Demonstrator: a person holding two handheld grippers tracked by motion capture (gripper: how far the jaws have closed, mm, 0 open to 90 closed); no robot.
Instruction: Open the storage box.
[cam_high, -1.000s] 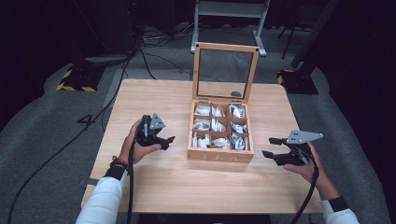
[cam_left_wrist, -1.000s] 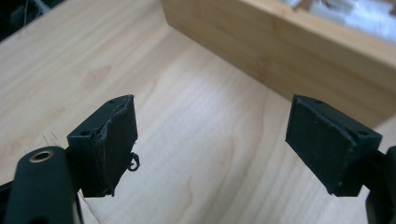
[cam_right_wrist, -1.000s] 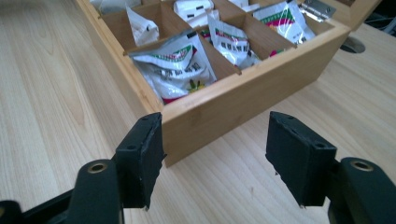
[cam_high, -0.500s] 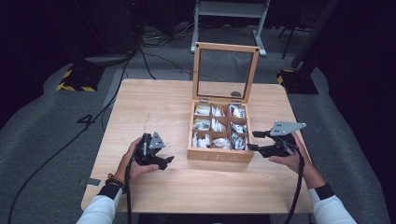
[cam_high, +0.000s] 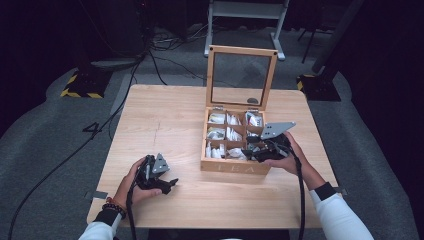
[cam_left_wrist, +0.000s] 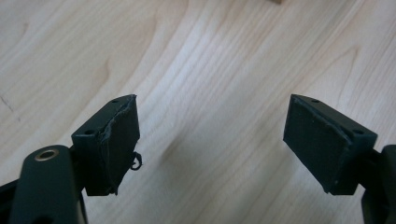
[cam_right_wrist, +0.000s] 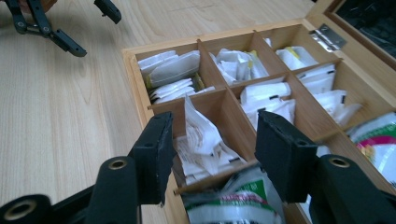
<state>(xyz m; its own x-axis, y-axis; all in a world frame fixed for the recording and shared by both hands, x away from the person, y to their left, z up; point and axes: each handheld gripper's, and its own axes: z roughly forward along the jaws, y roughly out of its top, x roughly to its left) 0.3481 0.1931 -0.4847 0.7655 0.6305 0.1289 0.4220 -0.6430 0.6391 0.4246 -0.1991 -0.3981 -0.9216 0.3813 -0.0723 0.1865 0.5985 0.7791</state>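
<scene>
A wooden tea box (cam_high: 235, 167) stands right of the table's middle, its glass lid (cam_high: 241, 50) upright at the back. Its compartments hold several white tea bags. My right gripper (cam_high: 250, 151) hovers low over the box's front right part. In the right gripper view (cam_right_wrist: 215, 116) its jaws have just been closing and stand apart, with an upright white tea bag (cam_right_wrist: 201, 130) in the gap and no pad pressing on it. My left gripper (cam_high: 170, 185) rests low near the table's front left, open over bare wood in the left gripper view (cam_left_wrist: 212, 130).
The light wooden table (cam_high: 165, 120) has free room left of the box. My left gripper (cam_right_wrist: 60, 28) also appears far off in the right gripper view. Cables (cam_high: 120, 100), a metal stand (cam_high: 245, 10) and yellow-black floor markers (cam_high: 80, 87) lie beyond the table.
My right hand has moved left from the table's right edge to over the tea box, its jaws narrowing. My left hand has slid toward the front edge and sunk lower.
</scene>
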